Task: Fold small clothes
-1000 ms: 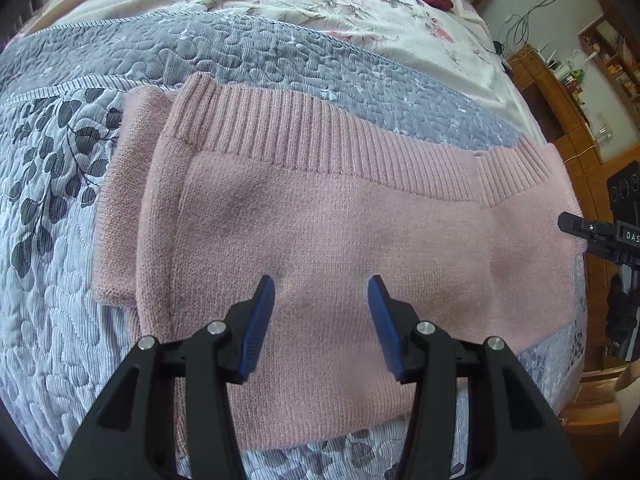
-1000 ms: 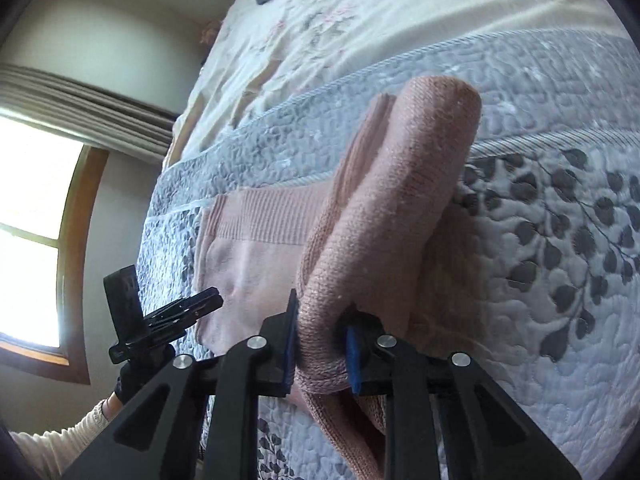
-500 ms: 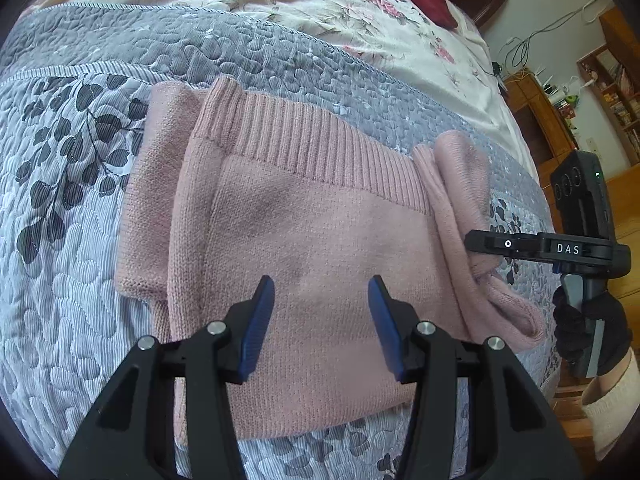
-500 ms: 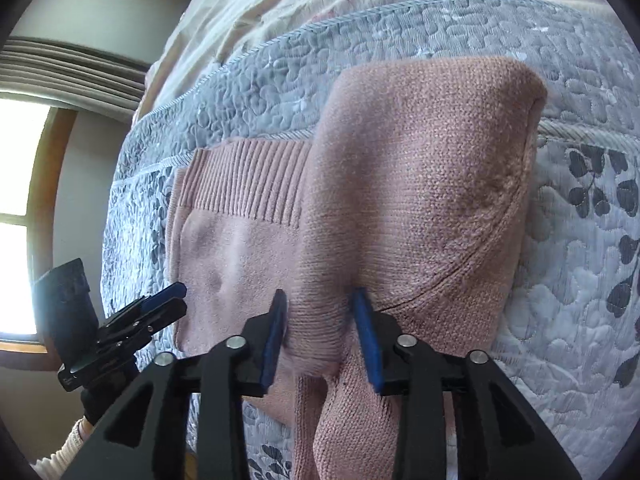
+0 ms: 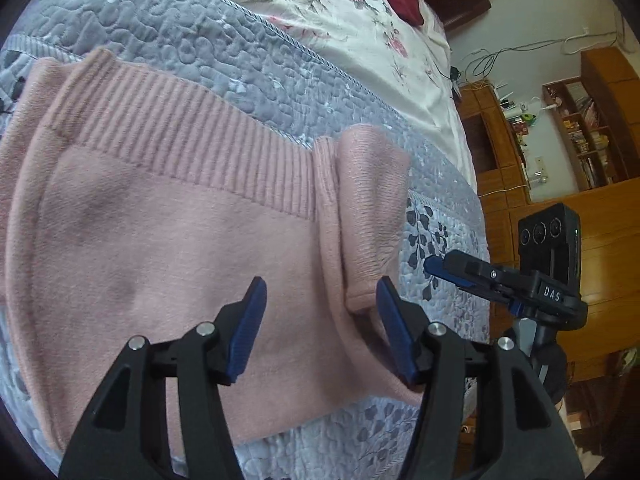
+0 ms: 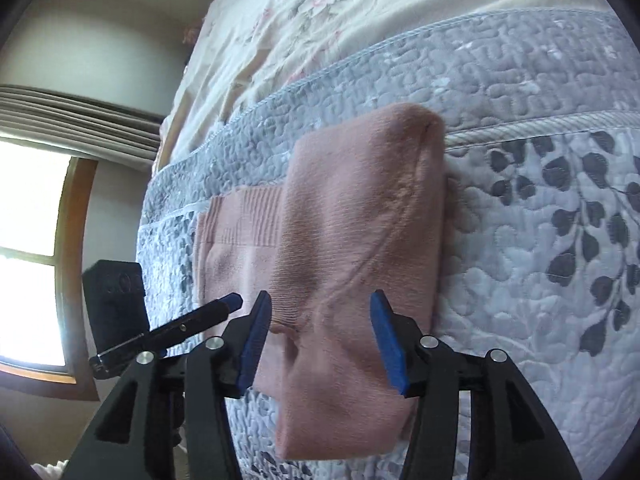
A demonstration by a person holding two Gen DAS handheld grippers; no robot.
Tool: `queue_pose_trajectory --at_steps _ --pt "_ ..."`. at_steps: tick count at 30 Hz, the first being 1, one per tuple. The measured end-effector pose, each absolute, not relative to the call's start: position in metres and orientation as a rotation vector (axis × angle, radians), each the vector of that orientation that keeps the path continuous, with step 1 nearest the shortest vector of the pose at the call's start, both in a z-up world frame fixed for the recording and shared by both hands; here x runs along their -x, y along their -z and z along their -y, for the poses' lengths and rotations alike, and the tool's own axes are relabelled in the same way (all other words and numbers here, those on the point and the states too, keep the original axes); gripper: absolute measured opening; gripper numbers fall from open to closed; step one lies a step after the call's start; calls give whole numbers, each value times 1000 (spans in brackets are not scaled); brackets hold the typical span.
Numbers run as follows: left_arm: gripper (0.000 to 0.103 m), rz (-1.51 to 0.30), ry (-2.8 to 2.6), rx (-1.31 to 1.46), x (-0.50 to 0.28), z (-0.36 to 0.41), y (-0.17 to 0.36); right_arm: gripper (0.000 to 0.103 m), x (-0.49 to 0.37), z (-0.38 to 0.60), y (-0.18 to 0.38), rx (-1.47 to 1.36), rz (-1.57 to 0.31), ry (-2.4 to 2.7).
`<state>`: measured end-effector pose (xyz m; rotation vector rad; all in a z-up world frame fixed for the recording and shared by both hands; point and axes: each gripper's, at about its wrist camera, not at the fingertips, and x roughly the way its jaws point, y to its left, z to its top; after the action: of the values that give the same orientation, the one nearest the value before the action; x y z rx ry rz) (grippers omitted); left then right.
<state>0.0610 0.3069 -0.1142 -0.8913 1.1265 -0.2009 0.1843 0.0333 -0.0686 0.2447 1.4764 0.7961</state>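
Pink knit sweater [image 5: 168, 248] looks soft, probably light; both hand-held grippers [image 5: 320, 332] [image 6: 316, 340] gape empty; grab the ribbed hem [image 5: 192, 136].

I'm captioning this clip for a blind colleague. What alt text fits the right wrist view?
An open right tool hovers over a pink knitted sweater whose side is folded over its body, lying on a grey quilted bedspread with a leaf pattern. The left tool pokes in beside a window.

Black left tongs [image 5: 320, 330] and right tongs [image 6: 316, 338], blue pads, silver screws, "DAS" marking.
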Motion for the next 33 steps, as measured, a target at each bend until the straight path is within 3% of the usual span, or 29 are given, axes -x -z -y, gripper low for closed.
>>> queue_pose_trajectory --at_steps 14,19,21,23,33 --pt "56 -1211 224 1024 -112 -265 161 53 -157 30 126 -247 -1555 -739" --pt "42 -1210 209 1025 -119 -257 162 53 -157 40 130 -269 -1556 -731" --pt "26 -1200 215 1026 -120 -256 160 53 -156 39 129 -268 -1554 -727" --pt "19 -1174 204 997 -121 -254 153 53 -157 39 128 -264 -1551 -722" --pt "16 -1014 230 947 -96 -287 101 53 -152 12 117 -258 -1524 -739"
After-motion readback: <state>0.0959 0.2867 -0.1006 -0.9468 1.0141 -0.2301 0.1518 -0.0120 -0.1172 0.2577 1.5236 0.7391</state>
